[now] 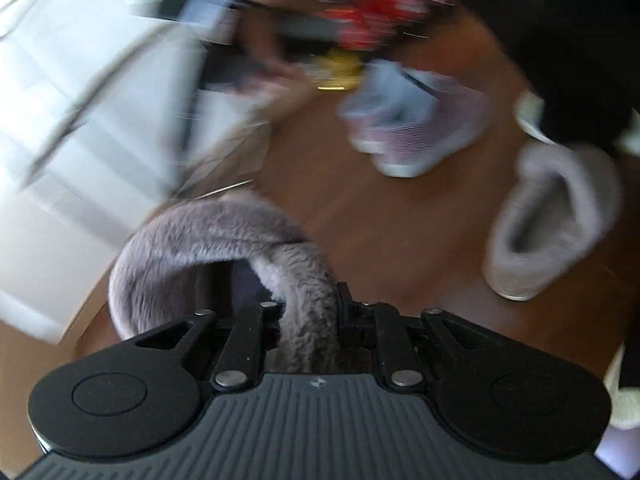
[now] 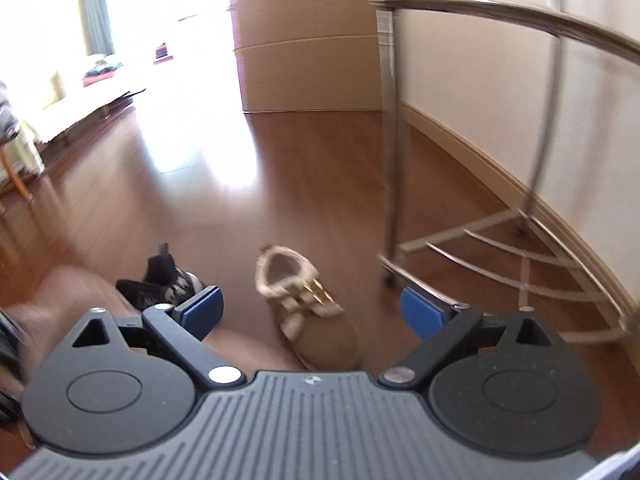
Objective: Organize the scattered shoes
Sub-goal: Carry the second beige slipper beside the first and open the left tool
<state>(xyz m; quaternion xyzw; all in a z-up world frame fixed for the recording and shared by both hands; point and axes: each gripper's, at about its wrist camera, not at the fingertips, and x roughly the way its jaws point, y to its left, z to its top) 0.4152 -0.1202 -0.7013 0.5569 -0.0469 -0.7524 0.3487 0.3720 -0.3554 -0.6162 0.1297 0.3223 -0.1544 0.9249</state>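
Left wrist: blurred brown wood floor point(image 1: 400, 216). Left gripper point(image 1: 308, 320) clamped on the plush collar of a grey furry slipper point(image 1: 224, 240); its likely mate point(image 1: 552, 216) at 3 o'clock, a pale sneaker point(image 1: 412, 124) at 1, both loose on the floor.

Right wrist: glossy floor, metal rack point(image 2: 520, 264) at 3 o'clock, bars bare. Right gripper point(image 2: 312, 312) spread wide, empty, above a tan fleece-lined shoe point(image 2: 312, 312); black shoe point(image 2: 160, 280) at 9. Sorting unfinished

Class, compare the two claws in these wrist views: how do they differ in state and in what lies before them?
The left claw is shut on a grey fluffy slipper; the right claw is open and holds nothing. The left view is motion-blurred; the right is clearer, with a brown fur-lined shoe on the floor between its blue pads. Both are over the wooden floor.
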